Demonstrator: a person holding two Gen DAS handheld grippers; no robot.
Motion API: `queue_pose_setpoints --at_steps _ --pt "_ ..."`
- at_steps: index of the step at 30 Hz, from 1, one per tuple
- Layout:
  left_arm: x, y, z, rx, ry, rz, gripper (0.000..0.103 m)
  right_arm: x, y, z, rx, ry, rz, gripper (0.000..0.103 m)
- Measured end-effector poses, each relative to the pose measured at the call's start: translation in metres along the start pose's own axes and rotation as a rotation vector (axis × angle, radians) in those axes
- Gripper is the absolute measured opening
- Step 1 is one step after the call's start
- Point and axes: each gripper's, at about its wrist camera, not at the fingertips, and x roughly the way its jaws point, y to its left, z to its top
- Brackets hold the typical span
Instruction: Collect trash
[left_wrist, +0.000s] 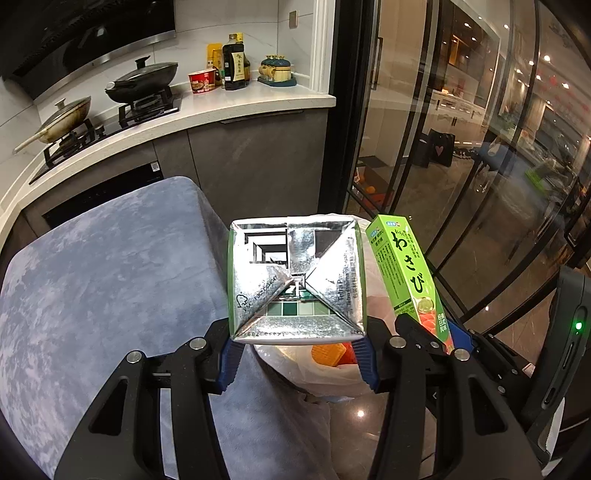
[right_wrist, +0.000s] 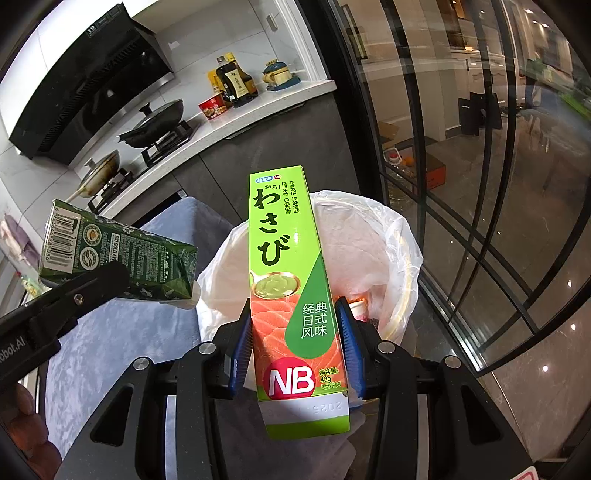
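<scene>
My left hand-held gripper (left_wrist: 297, 350) was clamped on a green drink carton (left_wrist: 297, 278), blue pads against its two sides, silver foil bottom facing the camera. In the right wrist view that same carton (right_wrist: 118, 254) showed its dark green printed side and barcode, tilted, held up to the left of the bin. My right hand-held gripper (right_wrist: 295, 347) gripped a green wasabi box (right_wrist: 286, 280) near its lower end, blue pads on both long edges — the box stood upright along the fingers, its top end over the bin mouth. From the left wrist view the wasabi box (left_wrist: 408, 275) sat just to the right of the carton, close but I couldn't tell if they touched. Both items were held above the trash bin (right_wrist: 400, 258), which was lined with a white plastic bag (right_wrist: 388, 221); some orange and red trash (left_wrist: 332, 352) already lay inside it. The bin stood on the dark glossy floor (right_wrist: 498, 402), right beside a desk draped in a blue-grey cloth (left_wrist: 92, 266). Behind: a white kitchen counter (left_wrist: 236, 107) with a black wok (left_wrist: 142, 79) on the stove, a second pan (left_wrist: 64, 114) next to it, a dark sauce bottle (left_wrist: 235, 64) and a red instant-noodle cup (left_wrist: 202, 80). Black-framed glass doors (left_wrist: 443, 147) ran along the right side.
</scene>
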Motion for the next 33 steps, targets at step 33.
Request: queue_pose_setpoints --at_steps 33 --pt "0.018 -0.019 0.016 0.038 -0.018 0.001 0.056 0.012 -0.008 0.007 0.034 -0.017 -0.025 0.048"
